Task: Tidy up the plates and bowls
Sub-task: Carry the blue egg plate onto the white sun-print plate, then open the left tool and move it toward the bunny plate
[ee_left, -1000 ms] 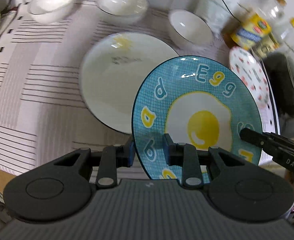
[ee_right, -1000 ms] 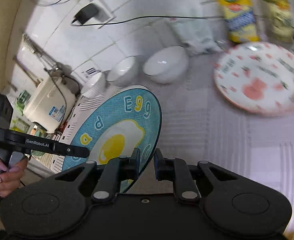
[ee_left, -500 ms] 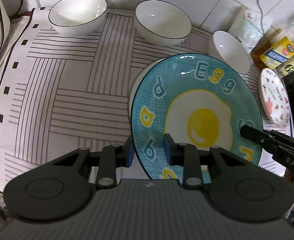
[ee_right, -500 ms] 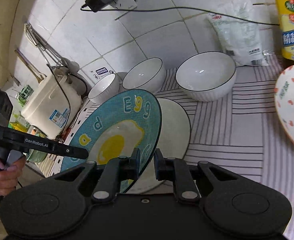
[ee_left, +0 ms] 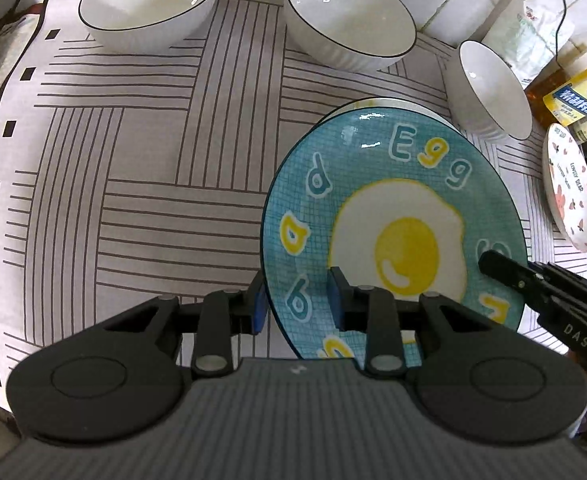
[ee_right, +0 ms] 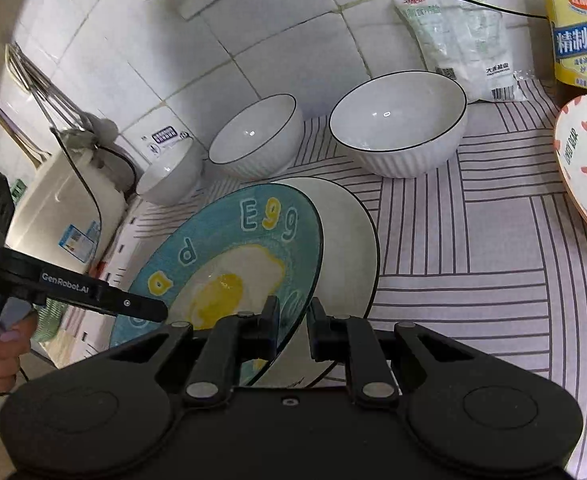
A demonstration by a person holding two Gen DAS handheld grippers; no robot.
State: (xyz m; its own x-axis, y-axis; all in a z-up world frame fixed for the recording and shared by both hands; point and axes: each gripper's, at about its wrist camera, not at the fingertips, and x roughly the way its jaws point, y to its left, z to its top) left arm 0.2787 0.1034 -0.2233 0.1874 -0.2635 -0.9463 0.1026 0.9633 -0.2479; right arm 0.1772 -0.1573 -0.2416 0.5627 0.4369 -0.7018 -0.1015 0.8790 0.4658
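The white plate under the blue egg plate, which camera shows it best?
The right wrist view: the white plate shows its dark-rimmed right half beside the tilted egg plate. In the left wrist view only a thin sliver of it peeks above the egg plate.

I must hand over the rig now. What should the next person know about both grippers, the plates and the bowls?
Left gripper: jaws astride the blue egg plate's near rim; whether they press it is unclear.
Right gripper: shut on the same plate's other edge.
The egg plate is tilted just above the white plate, not yet lying flat.
Three white bowls stand separately along the wall; the pink plate lies apart on the right.
Left: lower and release the egg plate, add the pink plate, gather the bowls.
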